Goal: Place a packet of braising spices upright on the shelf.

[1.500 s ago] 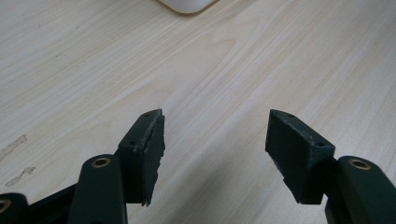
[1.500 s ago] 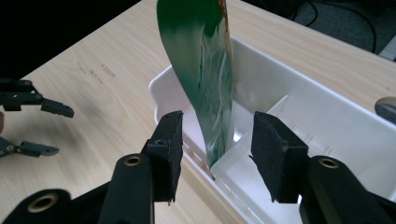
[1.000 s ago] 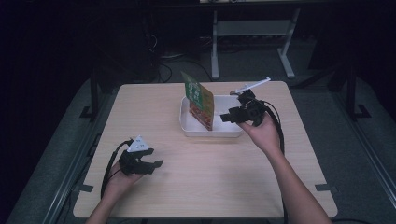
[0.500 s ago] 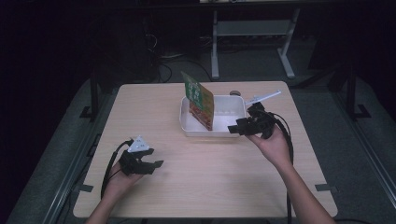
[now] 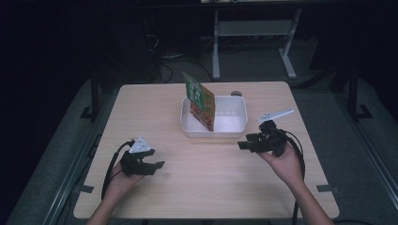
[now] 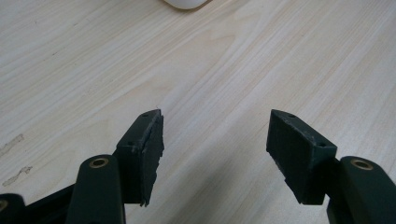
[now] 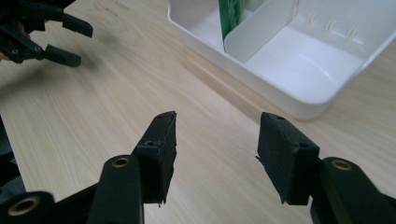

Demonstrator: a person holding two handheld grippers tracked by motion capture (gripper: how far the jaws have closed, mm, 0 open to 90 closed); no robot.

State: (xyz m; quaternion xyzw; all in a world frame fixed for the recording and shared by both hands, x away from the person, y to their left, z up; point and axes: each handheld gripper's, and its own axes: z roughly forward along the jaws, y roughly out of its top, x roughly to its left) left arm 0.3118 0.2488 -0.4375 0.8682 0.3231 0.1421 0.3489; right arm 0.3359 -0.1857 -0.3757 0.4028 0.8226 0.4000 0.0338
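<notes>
Packet point(image 5: 201, 99) of green and red-orange print stands tilted in the left compartment of the white tray point(image 5: 237, 125), its top corner leaning toward 11 o'clock and rising above the tray's rim. In the right gripper view the packet's green edge point(image 7: 231, 16) sits behind the tray's white divider, with the right compartment bare and white.

Tray sits at 12 o'clock on the pale wooden surface point(image 5: 206, 187), nearer the far edge than the near one. Small dark round thing point(image 5: 236, 93) lies just behind the tray's far rim.

Right tongs point(image 5: 243, 142) hang low at 3 o'clock, just beside the tray's near right corner, jaws wide with nothing between them; they have just been opening. Left tongs point(image 5: 158, 167) rest at 8 o'clock, well apart from the tray, jaws also wide and holding nothing, with bare wood grain between them in the left gripper view.

Open wood stretches between the 2 tongs and along the near edge.
</notes>
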